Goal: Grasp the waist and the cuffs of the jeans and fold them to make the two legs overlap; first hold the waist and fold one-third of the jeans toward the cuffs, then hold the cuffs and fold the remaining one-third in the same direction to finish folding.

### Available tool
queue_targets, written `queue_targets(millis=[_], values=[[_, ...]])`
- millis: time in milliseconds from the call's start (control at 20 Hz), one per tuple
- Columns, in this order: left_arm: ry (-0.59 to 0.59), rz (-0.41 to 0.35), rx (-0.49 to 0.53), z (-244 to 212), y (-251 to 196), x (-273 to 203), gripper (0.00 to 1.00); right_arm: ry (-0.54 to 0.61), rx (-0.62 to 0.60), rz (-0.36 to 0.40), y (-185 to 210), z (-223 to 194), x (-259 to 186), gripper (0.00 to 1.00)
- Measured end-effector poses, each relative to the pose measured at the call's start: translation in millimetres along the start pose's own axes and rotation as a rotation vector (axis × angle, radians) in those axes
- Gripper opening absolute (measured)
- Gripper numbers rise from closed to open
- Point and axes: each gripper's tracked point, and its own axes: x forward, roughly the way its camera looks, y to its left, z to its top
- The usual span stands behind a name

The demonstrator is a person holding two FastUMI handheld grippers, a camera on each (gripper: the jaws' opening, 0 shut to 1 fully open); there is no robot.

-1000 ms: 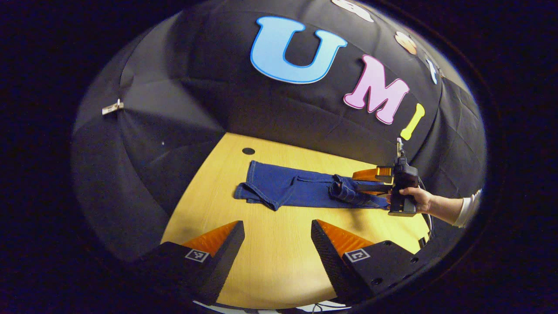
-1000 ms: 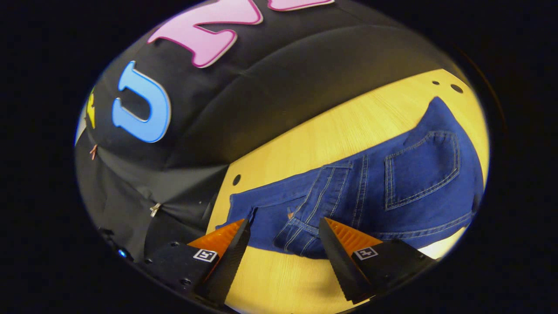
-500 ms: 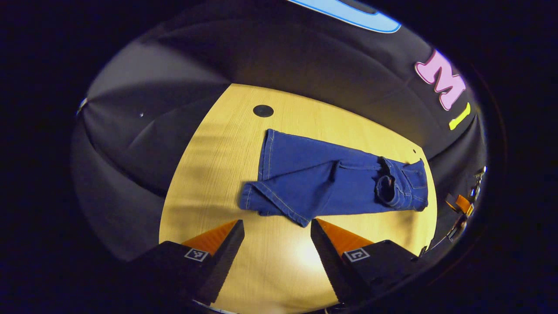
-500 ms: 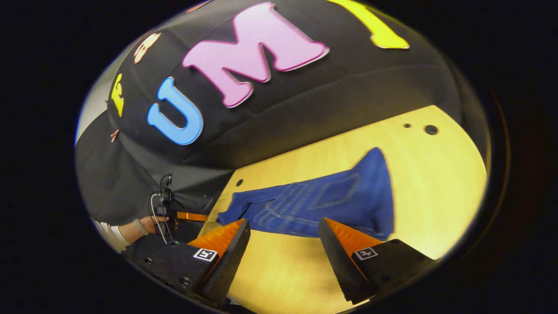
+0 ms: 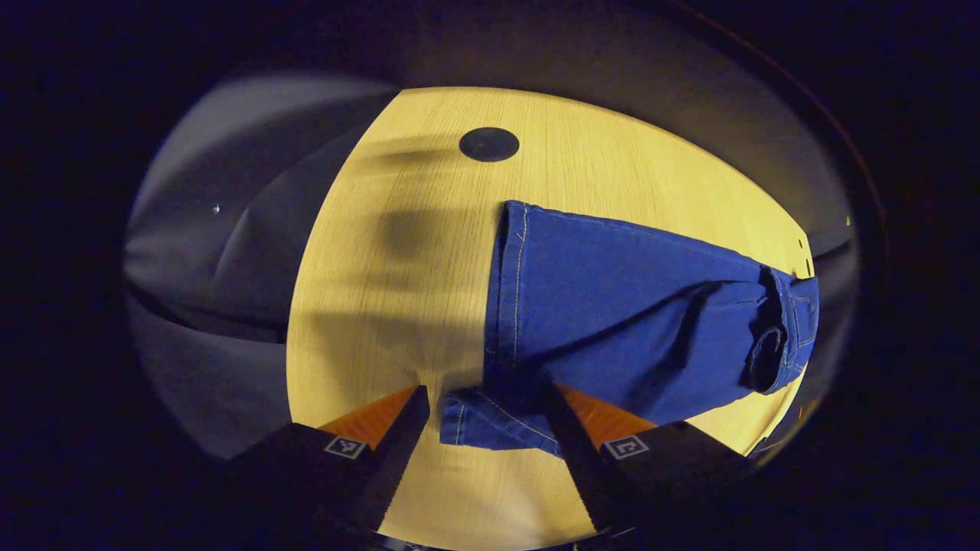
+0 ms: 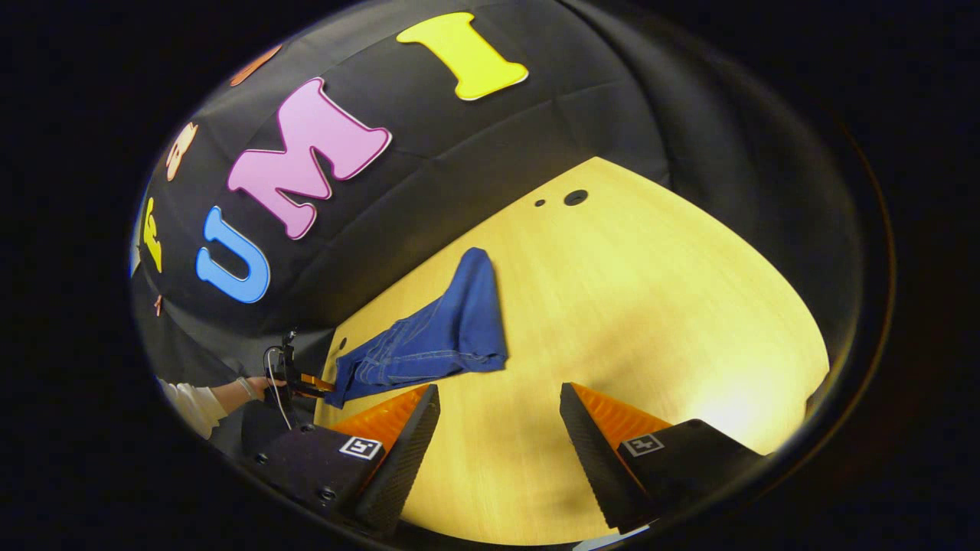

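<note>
Blue jeans (image 5: 628, 306) lie lengthwise on the wooden table (image 5: 367, 306), and the waist end (image 5: 781, 329) is folded over onto the legs at the far right. The nearer cuff (image 5: 478, 422) lies between the fingers of my left gripper (image 5: 484, 432), whose jaws are open and low over the table. In the right gripper view the jeans (image 6: 436, 337) are farther off at the left. My right gripper (image 6: 498, 428) is open above bare table, apart from the jeans. The left gripper (image 6: 315, 381) shows there at the cuff end, held by a hand with a white sleeve (image 6: 191, 402).
A black round hole (image 5: 488, 144) sits in the table beyond the cuffs. Two more holes (image 6: 575, 197) lie near the far edge in the right gripper view. The black booth wall closes in the table's far sides. A wide stretch of table (image 6: 651, 306) spreads right of the jeans.
My left gripper has moved in and down to the cuffs, so the near cuff now lies between its fingers. My right gripper has pulled back from the waist and swung away to the right.
</note>
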Motion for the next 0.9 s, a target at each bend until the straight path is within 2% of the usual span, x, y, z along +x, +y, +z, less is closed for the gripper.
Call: queue_targets(millis=[100, 250, 400, 450, 550, 600, 650, 750, 900], values=[[0.005, 0.006, 0.038, 3.0, -4.0, 12.7, 1.0, 0.011, 0.005, -0.009, -9.4, -0.3, -5.4, 0.97], [-0.001, 0.018, 0.039, 0.2, -7.5, 2.2, 0.96, 0.03, -0.018, 0.003, -3.9, 0.7, -1.9, 0.97], [-0.025, -0.01, 0.033, 4.7, -19.2, 2.0, 0.94, 0.025, -0.035, 0.054, 16.5, 7.8, 1.2, 0.97], [-0.051, -0.024, 0.011, 6.6, -31.6, 3.0, 0.71, 0.031, -0.051, 0.07, 20.8, 9.2, -0.5, 0.97], [-0.068, 0.028, -0.003, 7.7, -36.5, 3.7, 0.24, 0.042, -0.091, 0.073, 18.9, 5.8, 0.1, 0.97], [-0.064, 0.032, 0.004, 5.7, -41.8, 2.4, 0.14, 0.045, -0.097, 0.077, 18.6, 6.7, -2.4, 0.97], [-0.069, 0.017, 0.005, 6.3, -48.3, -4.5, 0.1, 0.044, -0.092, 0.08, 17.9, 7.6, -3.8, 0.97], [-0.134, -0.044, 0.004, 14.2, -67.1, -26.6, 0.08, 0.033, -0.077, 0.087, 17.5, 10.5, -5.2, 0.97], [-0.223, -0.111, 0.089, 29.4, -96.5, -81.8, 0.08, 0.034, -0.066, 0.099, 13.8, 14.4, -1.5, 0.97]])
